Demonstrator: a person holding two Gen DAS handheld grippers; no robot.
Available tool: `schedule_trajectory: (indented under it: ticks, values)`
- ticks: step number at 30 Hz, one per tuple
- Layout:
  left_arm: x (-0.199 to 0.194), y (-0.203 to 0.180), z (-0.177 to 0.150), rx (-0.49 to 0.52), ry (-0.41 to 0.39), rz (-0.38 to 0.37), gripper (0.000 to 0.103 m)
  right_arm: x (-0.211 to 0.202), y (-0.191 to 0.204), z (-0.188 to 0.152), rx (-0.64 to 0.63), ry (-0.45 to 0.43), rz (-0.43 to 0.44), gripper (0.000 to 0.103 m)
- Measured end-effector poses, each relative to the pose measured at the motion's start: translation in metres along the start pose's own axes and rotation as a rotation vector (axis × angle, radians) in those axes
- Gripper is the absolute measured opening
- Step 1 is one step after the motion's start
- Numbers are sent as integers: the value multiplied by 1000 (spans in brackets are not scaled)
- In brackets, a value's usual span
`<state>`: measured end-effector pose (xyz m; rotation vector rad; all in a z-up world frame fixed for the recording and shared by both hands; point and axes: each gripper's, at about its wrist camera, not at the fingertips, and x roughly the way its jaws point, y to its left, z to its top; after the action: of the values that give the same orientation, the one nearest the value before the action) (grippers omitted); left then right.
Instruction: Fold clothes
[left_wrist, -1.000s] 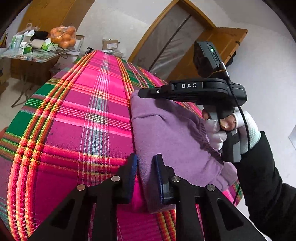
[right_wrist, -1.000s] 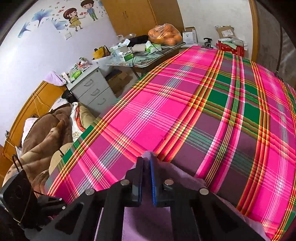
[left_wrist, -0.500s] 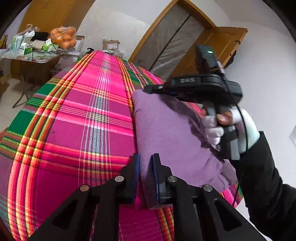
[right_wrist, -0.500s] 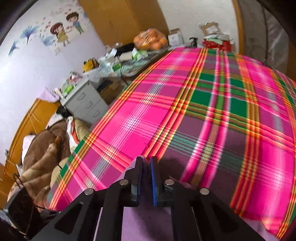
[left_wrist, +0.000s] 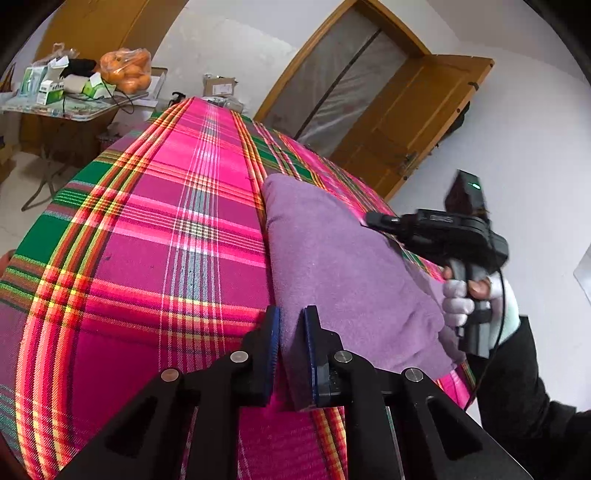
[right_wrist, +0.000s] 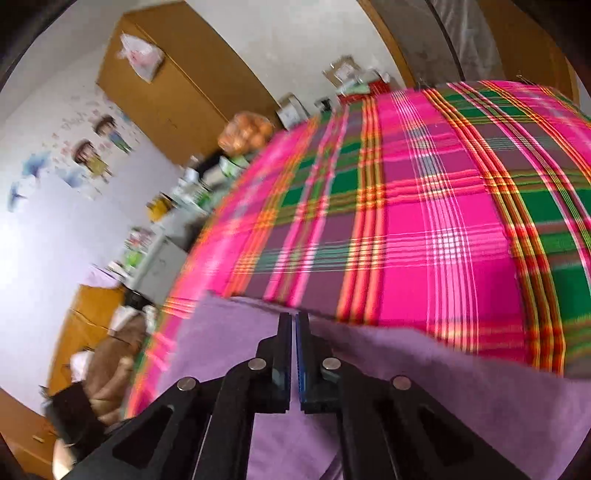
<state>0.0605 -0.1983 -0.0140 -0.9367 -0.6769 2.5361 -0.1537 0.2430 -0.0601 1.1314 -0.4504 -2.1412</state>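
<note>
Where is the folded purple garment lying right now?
In the left wrist view, the folded purple garment lies on the pink plaid bedcover near its right edge, its near corner between the left gripper fingers.

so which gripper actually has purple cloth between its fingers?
The left gripper: an edge of the folded purple garment sits between its blue pads. The right gripper is shut with nothing between, above the garment.
</note>
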Motion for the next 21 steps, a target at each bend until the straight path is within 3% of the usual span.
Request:
schedule_trajectory:
  ticks: [4,5,8,10,15,21]
  values:
    - [-2,-4,-1,16,2,15,13,-2,-17,-12,49,-16,18,11]
    - [-2,-4,-1,18,5,17,14,1,-25,-14,71,-5,7,2]
    - [-8,-6,0,27,0,30,13,-2,-35,-15,110,-19,7,0]
    - [-14,-8,3,34,-15,44,13,-14,-18,-19,40,-52,-23,4]
    - [-20,-13,10,56,-39,54,11,-32,27,-56,-129,-61,-12,4]
    - [1,-31,1,114,27,31,11,-49,50,-123,-222,-63,-77,4]
